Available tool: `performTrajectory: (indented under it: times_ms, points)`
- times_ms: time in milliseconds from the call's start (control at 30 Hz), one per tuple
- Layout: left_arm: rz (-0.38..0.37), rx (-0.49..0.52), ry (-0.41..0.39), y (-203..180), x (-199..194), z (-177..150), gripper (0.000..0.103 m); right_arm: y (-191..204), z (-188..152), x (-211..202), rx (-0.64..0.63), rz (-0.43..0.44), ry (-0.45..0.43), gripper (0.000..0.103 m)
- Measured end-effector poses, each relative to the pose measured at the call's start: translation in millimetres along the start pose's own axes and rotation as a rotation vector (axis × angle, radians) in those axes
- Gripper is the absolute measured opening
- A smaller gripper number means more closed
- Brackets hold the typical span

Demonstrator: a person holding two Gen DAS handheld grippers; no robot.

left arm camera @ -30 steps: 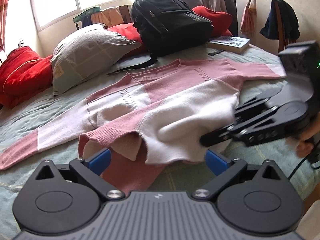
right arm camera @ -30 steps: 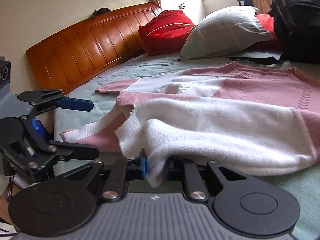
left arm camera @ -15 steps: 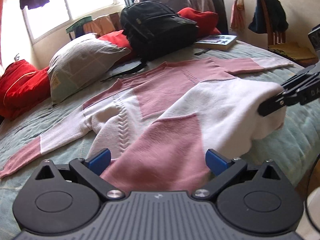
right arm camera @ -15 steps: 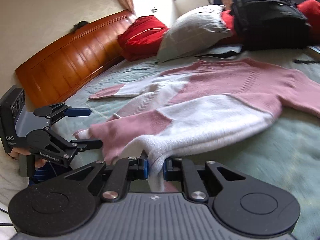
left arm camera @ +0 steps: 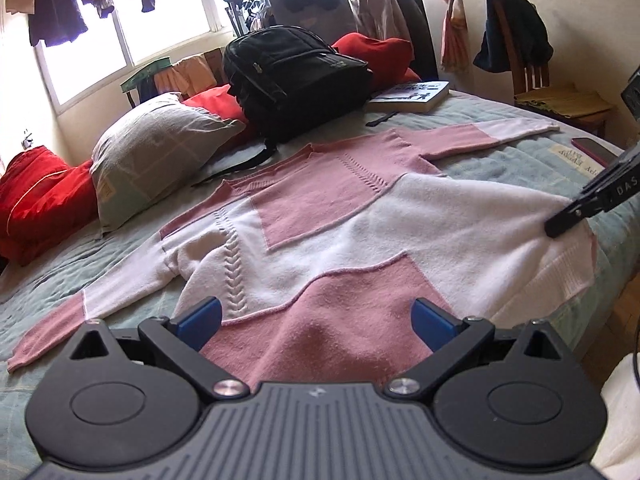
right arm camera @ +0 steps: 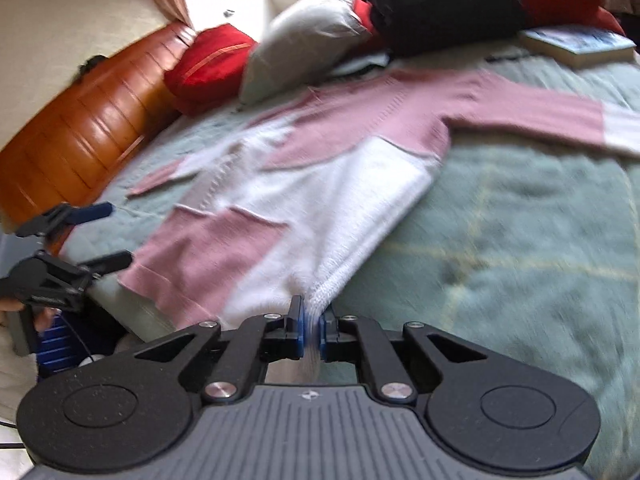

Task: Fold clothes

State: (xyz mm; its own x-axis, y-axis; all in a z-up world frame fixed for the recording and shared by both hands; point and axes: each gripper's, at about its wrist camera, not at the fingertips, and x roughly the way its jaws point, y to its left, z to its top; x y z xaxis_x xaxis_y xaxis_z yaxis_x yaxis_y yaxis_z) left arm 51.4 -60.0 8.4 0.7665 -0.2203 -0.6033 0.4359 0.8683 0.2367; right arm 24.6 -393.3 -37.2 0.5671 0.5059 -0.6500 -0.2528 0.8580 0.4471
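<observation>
A knitted sweater (left arm camera: 320, 232) in pink and white blocks is being displayed front side up across the bed (left arm camera: 500, 156), neck pointing toward the pillows. Both sleeves are being spread outward, each pink with a white section. The hem is being lifted off the bed at its white ribbed corner, so the lower body is being stretched taut.

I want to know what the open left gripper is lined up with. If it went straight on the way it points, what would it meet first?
Most likely the sweater: its pink hem panel lies right ahead between the left gripper fingers, though depth is unclear.
</observation>
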Motion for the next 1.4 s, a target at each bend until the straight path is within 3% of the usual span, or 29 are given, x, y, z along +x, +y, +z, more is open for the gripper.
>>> performTrajectory:
  times_ms: [233,433,567,767,967,1067,1167,1267,1400]
  points:
    - [-0.012,-0.015,0.021,9,7,-2,0.101,-21,-3,-12,0.035,-0.094,0.039,0.012]
    - [-0.008,-0.090,0.074,36,16,-6,0.100,-8,27,-30,-0.052,-0.207,-0.060,0.014]
    - [-0.002,-0.156,0.104,61,19,-8,0.101,16,55,-23,-0.154,-0.169,-0.104,0.015]
    - [0.004,-0.309,0.127,118,15,-8,0.101,93,66,67,-0.423,0.017,0.065,0.021]
    - [0.030,-0.421,0.166,157,29,-13,0.100,167,47,142,-0.656,0.158,0.201,0.025]
    - [0.003,-0.464,0.174,168,44,-17,0.100,180,35,170,-0.712,0.158,0.260,0.026]
    - [-0.048,-0.510,0.172,178,64,-18,0.100,169,25,178,-0.695,0.162,0.318,0.028]
    - [-0.102,-0.553,0.170,189,88,-16,0.100,157,27,165,-0.656,0.209,0.325,0.033]
    - [-0.204,-0.656,0.159,209,133,-10,0.099,147,38,160,-0.605,0.191,0.292,0.033]
